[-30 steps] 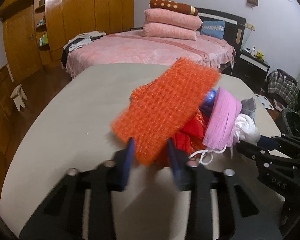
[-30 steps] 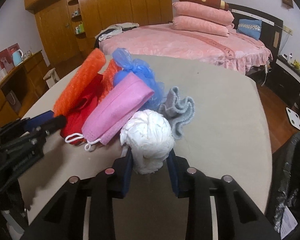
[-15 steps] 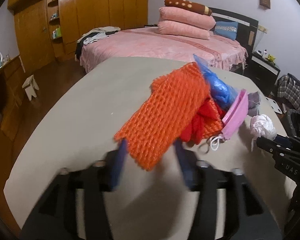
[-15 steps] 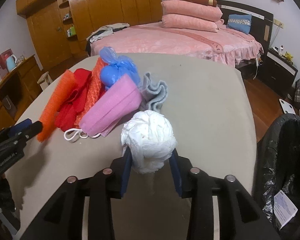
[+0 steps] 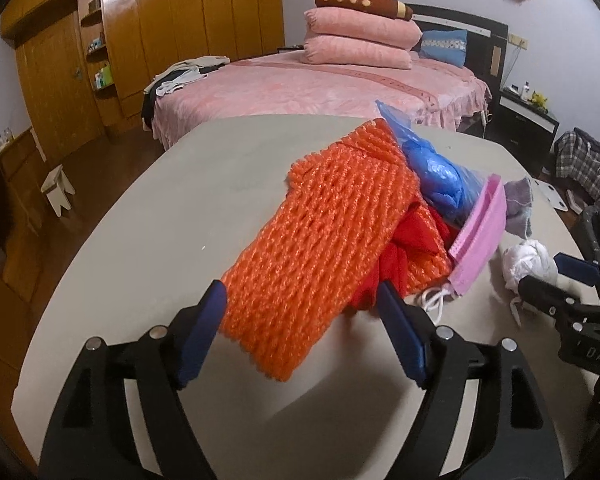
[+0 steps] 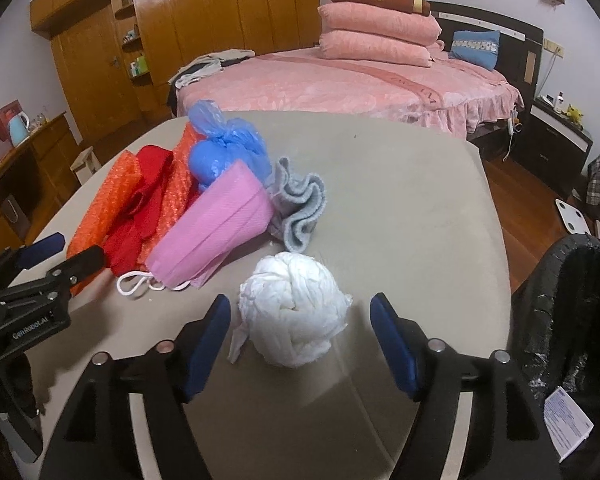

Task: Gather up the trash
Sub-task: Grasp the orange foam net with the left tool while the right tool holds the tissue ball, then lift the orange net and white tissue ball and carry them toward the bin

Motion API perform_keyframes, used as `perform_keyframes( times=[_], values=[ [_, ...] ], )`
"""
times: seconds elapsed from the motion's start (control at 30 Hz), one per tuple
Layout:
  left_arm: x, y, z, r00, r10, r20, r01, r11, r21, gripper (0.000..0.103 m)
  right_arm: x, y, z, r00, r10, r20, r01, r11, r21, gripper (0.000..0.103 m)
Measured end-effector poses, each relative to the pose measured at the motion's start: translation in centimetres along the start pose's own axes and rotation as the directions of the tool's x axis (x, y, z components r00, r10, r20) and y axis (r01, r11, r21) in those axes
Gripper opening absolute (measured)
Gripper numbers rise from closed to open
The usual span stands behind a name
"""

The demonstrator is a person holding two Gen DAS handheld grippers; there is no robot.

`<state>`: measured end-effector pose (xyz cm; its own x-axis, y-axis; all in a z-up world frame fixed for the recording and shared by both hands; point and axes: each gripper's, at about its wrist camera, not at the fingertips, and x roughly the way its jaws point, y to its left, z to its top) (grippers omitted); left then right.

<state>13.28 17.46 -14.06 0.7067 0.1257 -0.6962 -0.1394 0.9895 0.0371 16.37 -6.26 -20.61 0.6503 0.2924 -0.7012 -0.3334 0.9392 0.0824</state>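
Two grippers sit low at the near edge of the table [image 6: 400,208], both with jaws opening and neither pressing on anything. The right gripper [image 6: 300,344] has the white tissue ball [image 6: 294,314] between its blue pads with a clear gap on each side; the ball rests on the tabletop by itself. The left gripper [image 5: 300,336] is spread around the near end of the orange foam net [image 5: 324,240], whose lower edge droops between the pads (the left pad looks right against it, the right pad stands apart).

Seen from the right wrist, the rest of the trash lies heaped at about eleven o'clock beyond the ball: a pink face mask [image 6: 216,228] with its white ear loops trailing toward the camera, red cloth [image 6: 140,204] tucked among orange netting, a knotted blue plastic bag [image 6: 224,152] on top, and a crumpled grey rag [image 6: 300,208] at twelve o'clock. Everything is gathered into one loose pile, probably to make it easy to pick off piece by piece.

At about four o'clock, off the table's edge, stands a bin with a black liner [image 6: 572,308], likely where each piece should go. Nothing from the table is in it yet, as far as I can tell. Farther back are the pink bed [image 6: 360,84] and the wooden wardrobe [image 6: 204,20].
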Motion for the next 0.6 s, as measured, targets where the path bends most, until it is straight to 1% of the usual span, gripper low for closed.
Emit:
perform_keyframes(
  times=[0.03, 0.1, 0.13, 0.17, 0.2, 0.23, 0.27, 0.3, 0.33, 0.4, 0.6],
  values=[
    [0.1, 0.1, 0.0, 1.000, -0.001, -0.002, 0.001, 1.000, -0.003, 0.072, 0.2, 0.0, 0.0, 1.000, -0.001, -0.003, 0.001, 1.000, -0.004, 0.071],
    [0.5, 0.1, -0.1, 1.000, -0.010, -0.015, 0.010, 1.000, -0.007, 0.055, 0.5, 0.2, 0.0, 1.000, -0.007, -0.017, 0.007, 1.000, -0.012, 0.070],
    [0.6, 0.0, -0.2, 1.000, -0.013, -0.019, 0.013, 1.000, -0.006, 0.052, 0.8, 0.3, -0.1, 1.000, -0.010, -0.028, 0.009, 1.000, -0.017, 0.065],
    [0.6, 0.0, -0.2, 1.000, -0.015, -0.021, 0.015, 1.000, -0.004, 0.046, 1.0, 0.5, -0.3, 0.999, -0.011, -0.037, 0.011, 1.000, -0.020, 0.061],
    [0.6, -0.1, -0.2, 1.000, -0.016, -0.019, 0.016, 1.000, -0.001, 0.039, 1.2, 0.5, -0.3, 0.999, -0.013, -0.047, 0.012, 1.000, -0.024, 0.052],
    [0.6, -0.2, -0.3, 1.000, -0.019, -0.016, 0.019, 1.000, 0.002, 0.034, 1.3, 0.6, -0.4, 0.999, -0.017, -0.051, 0.016, 0.999, -0.029, 0.049],
    [0.5, -0.2, -0.3, 1.000, -0.022, -0.012, 0.022, 1.000, 0.006, 0.027, 1.2, 0.7, -0.5, 0.999, -0.020, -0.050, 0.019, 0.999, -0.033, 0.048],
    [0.4, -0.3, -0.4, 1.000, -0.021, -0.010, 0.021, 1.000, 0.006, 0.022, 1.2, 0.9, -0.6, 0.999, -0.021, -0.048, 0.019, 0.999, -0.040, 0.044],
    [0.3, -0.2, -0.4, 1.000, -0.024, -0.003, 0.024, 1.000, 0.001, 0.019, 1.0, 0.9, -0.7, 0.999, -0.019, -0.044, 0.017, 0.999, -0.042, 0.042],
    [-0.1, -0.1, -0.5, 1.000, -0.030, 0.010, 0.030, 0.999, -0.014, 0.015, 0.7, 0.8, -0.8, 0.999, -0.015, -0.034, 0.014, 0.999, -0.035, 0.041],
    [-1.6, -0.2, -1.0, 0.998, -0.046, 0.037, 0.048, 0.998, -0.041, 0.012, -0.5, 0.7, -0.9, 1.000, 0.006, -0.009, -0.006, 1.000, -0.009, 0.040]
  ],
)
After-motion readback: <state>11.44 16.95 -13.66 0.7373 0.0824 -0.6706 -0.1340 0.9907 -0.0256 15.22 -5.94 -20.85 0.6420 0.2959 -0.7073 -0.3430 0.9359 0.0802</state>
